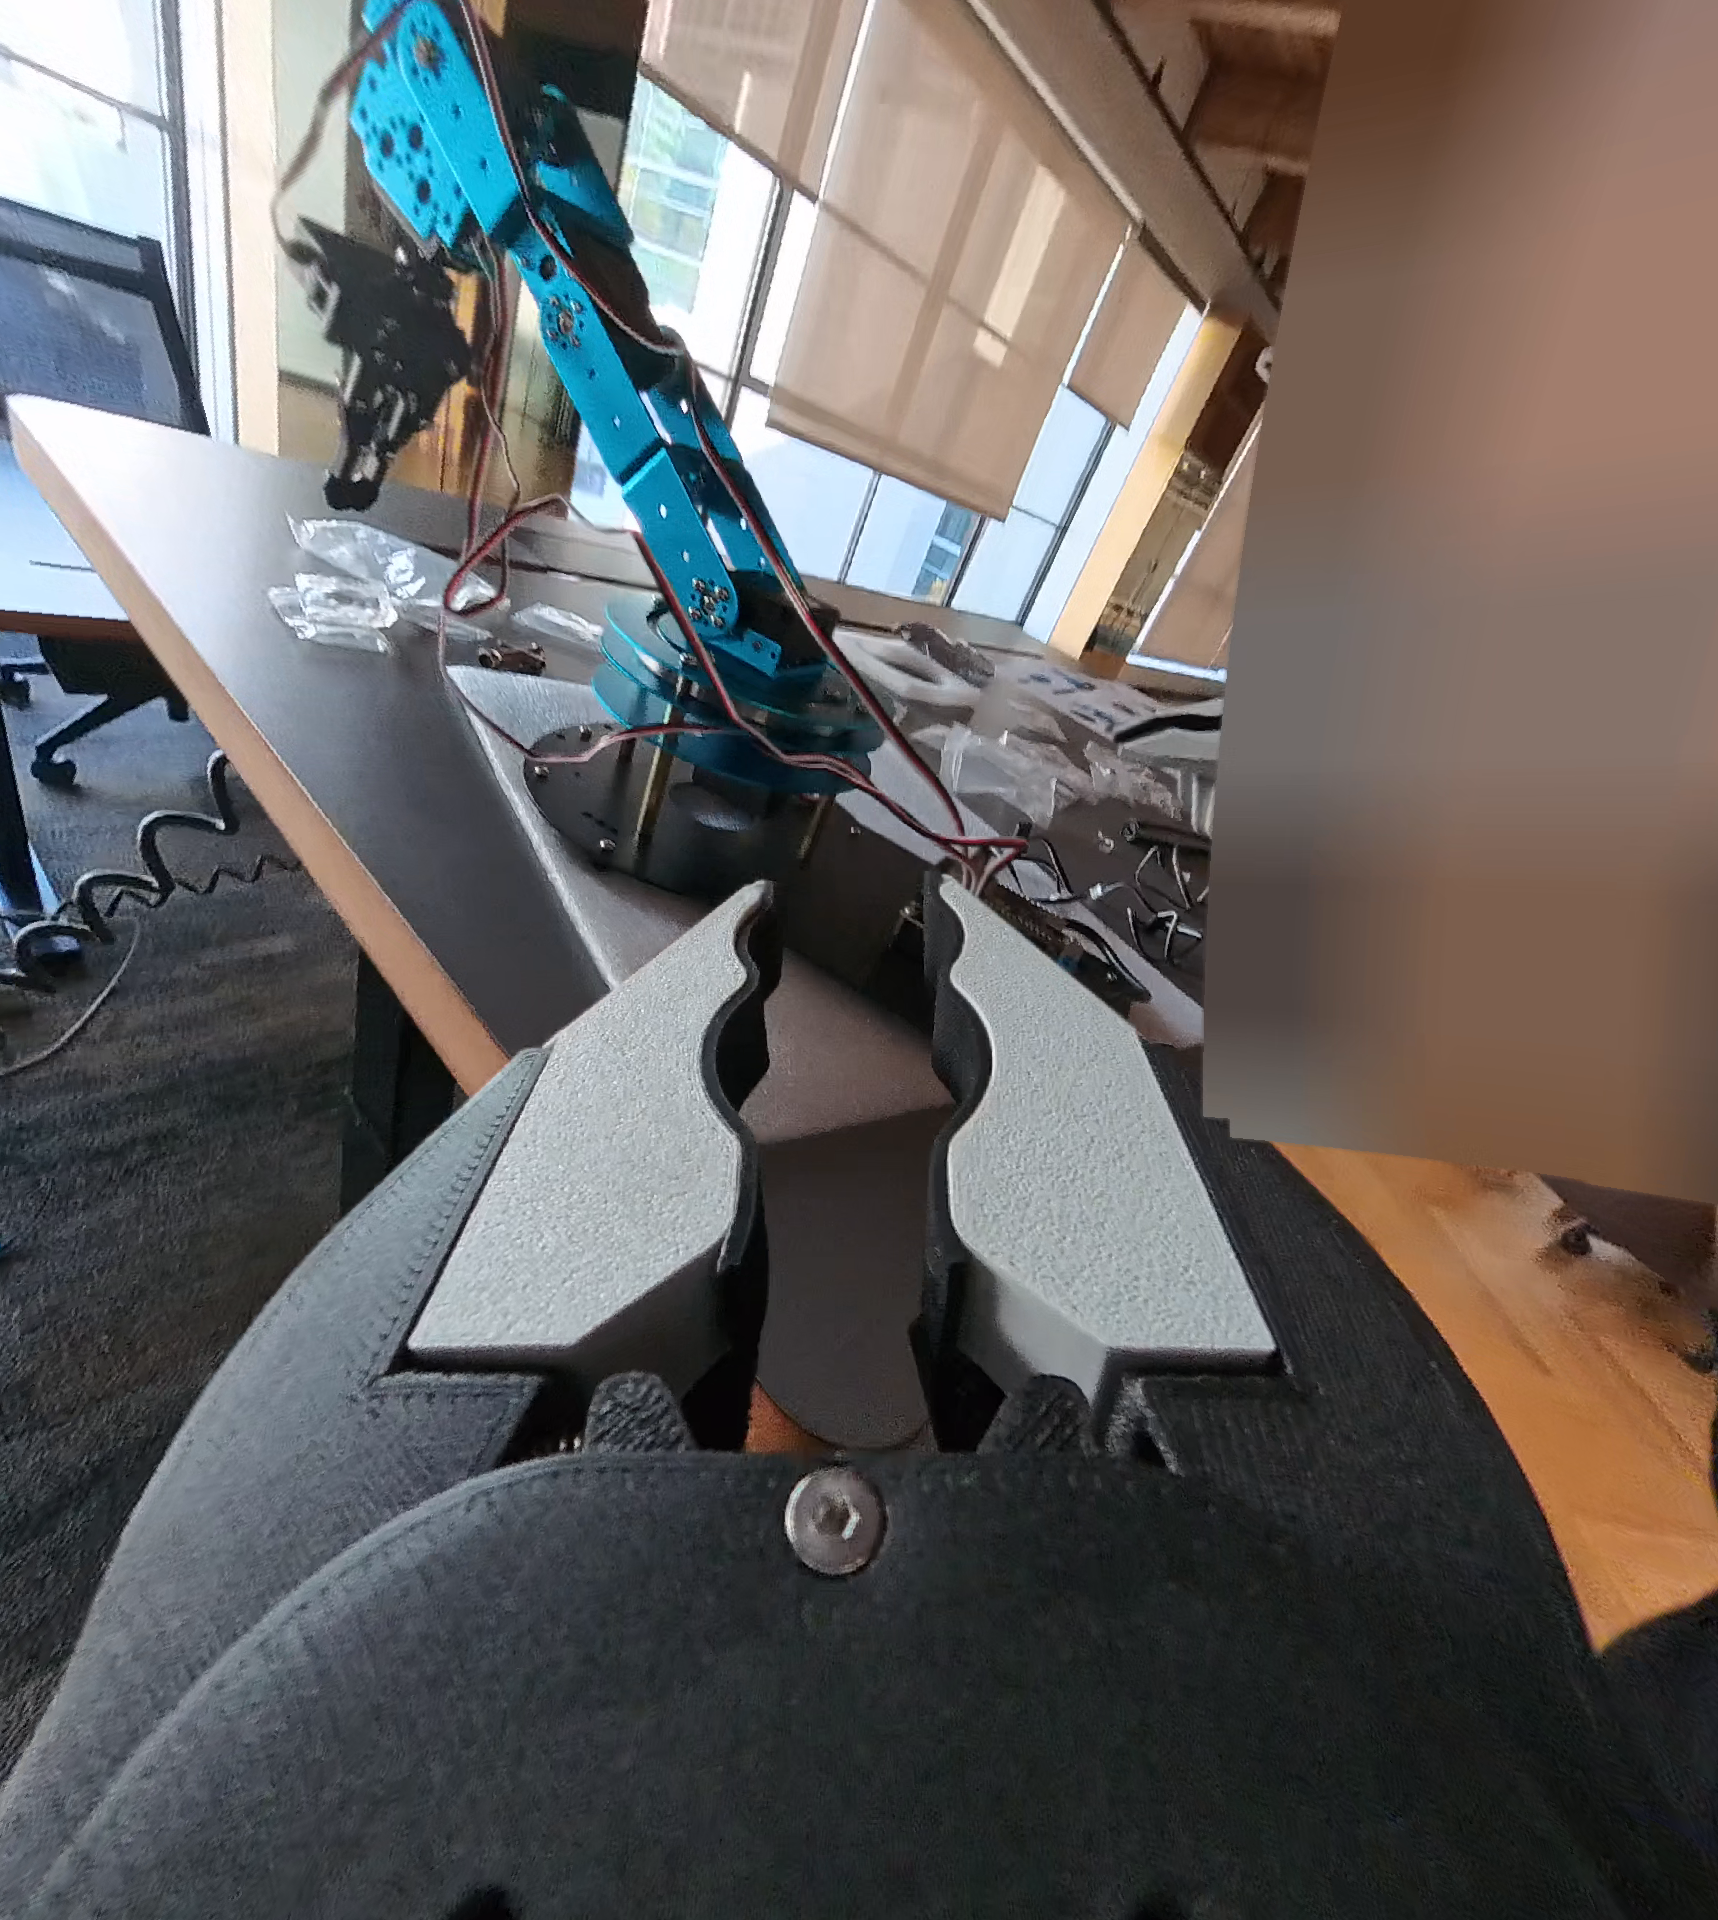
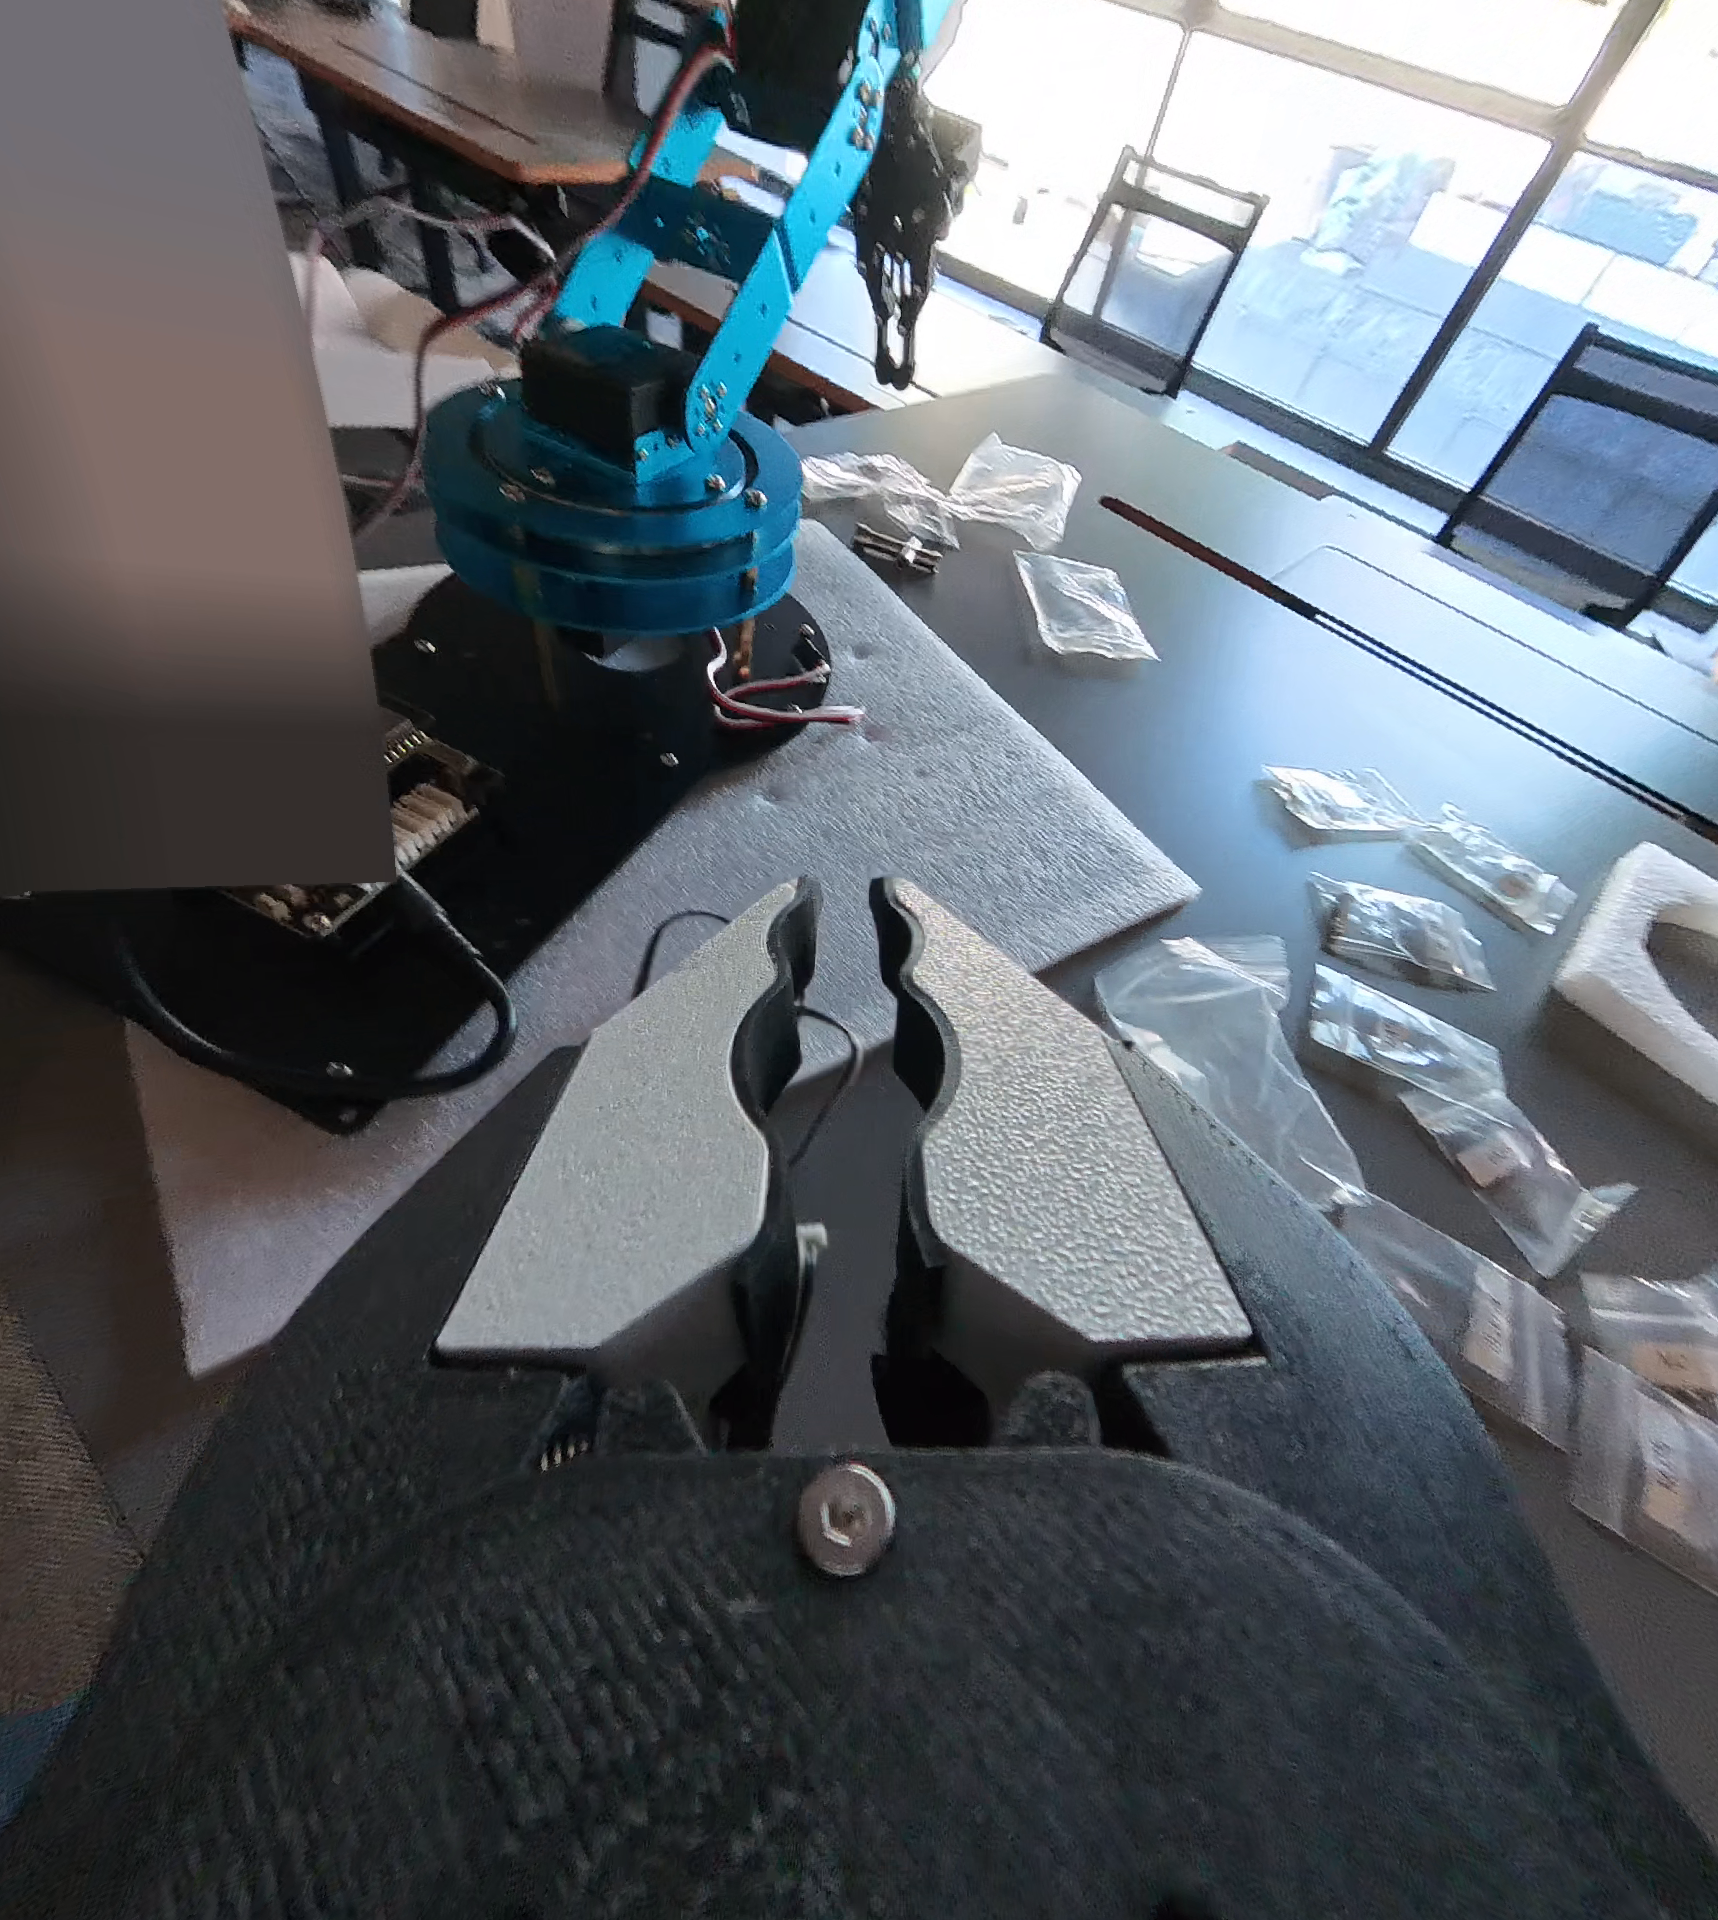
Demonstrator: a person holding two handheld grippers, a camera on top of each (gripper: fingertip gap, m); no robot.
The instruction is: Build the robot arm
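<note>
A small blue robot arm point(image 1: 673, 457) stands on a black base plate point(image 1: 585, 790) on a grey foam mat point(image 1: 564, 914) on a dark table point(image 1: 315, 644). Its black claw point(image 1: 387, 364) hangs at the top. My left gripper point(image 1: 847, 904) is open and empty, its tips just short of the base plate and a circuit board point(image 1: 1063, 935). In the right wrist view the arm point(image 2: 730, 239), plate point(image 2: 626, 748) and mat point(image 2: 938, 790) lie ahead to the left. My right gripper point(image 2: 844, 896) has a narrow gap and holds nothing I can see. A thin black wire point(image 2: 839, 1034) with a white plug shows below, between the fingers.
Several clear plastic parts bags point(image 2: 1239, 1049) and a white foam piece point(image 2: 1644, 997) lie on the table to the right; more bags point(image 1: 346, 592) lie beyond the arm. Red-and-white servo wires trail from the base. Chairs point(image 2: 1655, 457) stand by the windows. A coiled cable point(image 1: 107, 894) lies on the carpet. The left gripper's tips are roughly 30 cm from the right gripper's.
</note>
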